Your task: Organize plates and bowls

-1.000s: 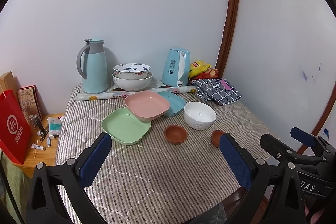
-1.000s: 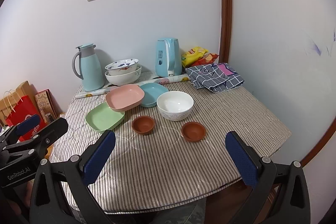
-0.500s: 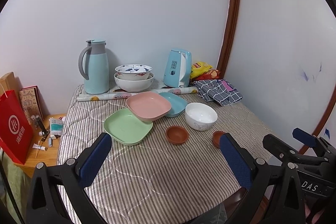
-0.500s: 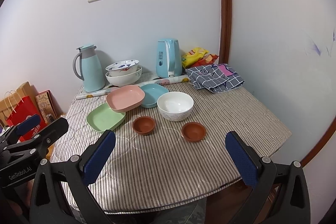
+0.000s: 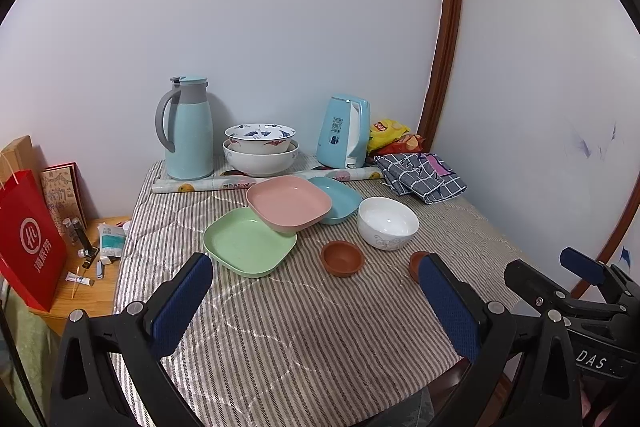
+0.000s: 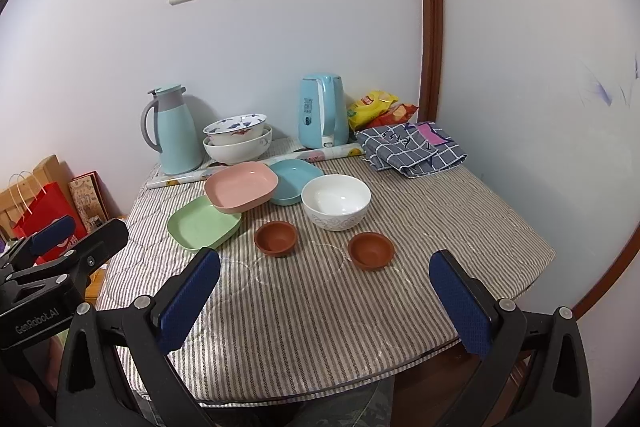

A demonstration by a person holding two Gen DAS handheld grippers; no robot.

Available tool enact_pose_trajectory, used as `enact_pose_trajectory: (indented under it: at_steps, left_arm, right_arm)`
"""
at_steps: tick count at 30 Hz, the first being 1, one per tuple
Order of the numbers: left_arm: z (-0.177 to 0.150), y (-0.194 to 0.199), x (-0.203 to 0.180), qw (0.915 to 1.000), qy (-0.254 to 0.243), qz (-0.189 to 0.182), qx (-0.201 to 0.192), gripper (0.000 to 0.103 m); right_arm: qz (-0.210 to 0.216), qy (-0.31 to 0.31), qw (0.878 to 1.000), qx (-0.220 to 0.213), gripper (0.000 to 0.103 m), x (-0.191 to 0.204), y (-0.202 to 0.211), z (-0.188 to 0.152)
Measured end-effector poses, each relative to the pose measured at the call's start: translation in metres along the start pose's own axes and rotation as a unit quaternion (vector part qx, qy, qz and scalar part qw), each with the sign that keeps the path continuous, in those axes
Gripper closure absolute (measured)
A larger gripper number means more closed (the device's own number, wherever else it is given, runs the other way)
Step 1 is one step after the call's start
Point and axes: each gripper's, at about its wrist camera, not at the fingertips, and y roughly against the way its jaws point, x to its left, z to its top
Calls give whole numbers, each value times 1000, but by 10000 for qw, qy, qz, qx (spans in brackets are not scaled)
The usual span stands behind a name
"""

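- The left gripper [image 5: 316, 301] and the right gripper [image 6: 324, 301] hover spread wide, holding nothing, at the table's near edge.
- A brown saucer [image 5: 416, 264] right of the white bowl [image 5: 387, 222] is half hidden behind a left finger.
- Left of the bowl, the pink plate [image 5: 289, 202] overlaps the green plate [image 5: 249, 241] and teal plate [image 5: 335, 199].
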Motion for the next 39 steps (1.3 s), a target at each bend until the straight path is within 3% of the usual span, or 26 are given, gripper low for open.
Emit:
enact_pose_trajectory:
  at_steps: [11, 26, 36, 39]
  left_arm:
    - [2, -12, 2, 10000, 25, 1, 83, 0]
    - [9, -68, 34, 9975, 355, -79, 598, 0]
    - [25, -112, 61, 9963, 330, 296, 739, 0]
    - [34, -129, 66, 9957, 265, 403, 797, 4]
  right_arm:
    - [54, -15, 10000, 53, 0, 2, -11, 2]
    - [217, -53, 9994, 253, 0, 13, -62, 19]
    - [353, -101, 9973, 632, 1, 16, -123, 41]
    - [421, -9, 9964, 734, 4, 20, -145, 50]
